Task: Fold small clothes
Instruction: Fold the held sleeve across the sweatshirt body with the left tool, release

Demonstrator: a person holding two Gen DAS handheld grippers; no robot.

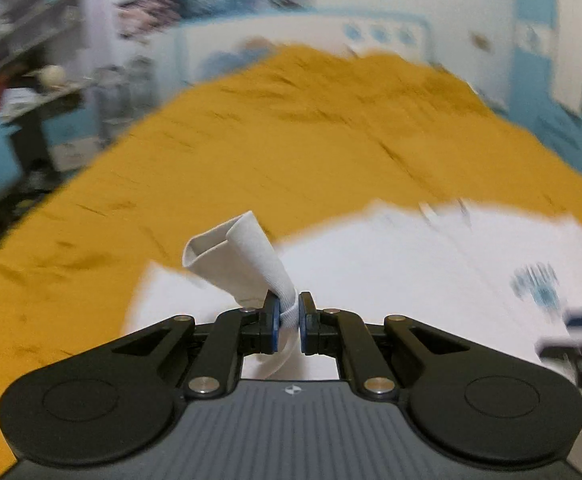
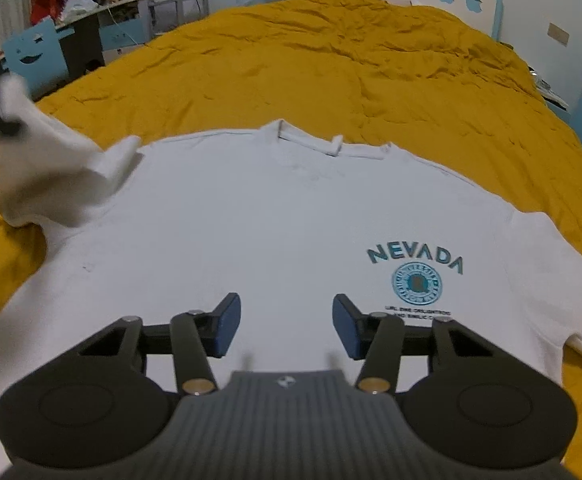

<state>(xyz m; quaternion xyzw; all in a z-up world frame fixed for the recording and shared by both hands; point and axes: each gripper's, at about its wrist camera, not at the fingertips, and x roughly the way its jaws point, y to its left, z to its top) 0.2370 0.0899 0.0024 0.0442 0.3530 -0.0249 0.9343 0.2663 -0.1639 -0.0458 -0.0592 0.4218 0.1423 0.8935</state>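
Right wrist view shows one white T-shirt point(image 2: 251, 220) lying face up on the mustard bedspread point(image 2: 331, 60), collar away from the camera and a teal NEVADA print point(image 2: 415, 258) on its chest. The step in hand looks like the first fold: the sleeve point(image 2: 51, 168) on the left side is lifted off the bed. Left wrist view, though blurred, shows the left gripper point(image 1: 288, 322) pinched tight on that sleeve's white cuff, which sticks up past the fingertips. The right gripper point(image 2: 287, 326) hovers above the shirt's lower middle with its jaws spread wide and nothing between them. By my judgement the next move calls for carrying the sleeve inward across the chest and laying it flat. Counted: one shirt, two grippers, one sleeve raised, the other apparently flat.
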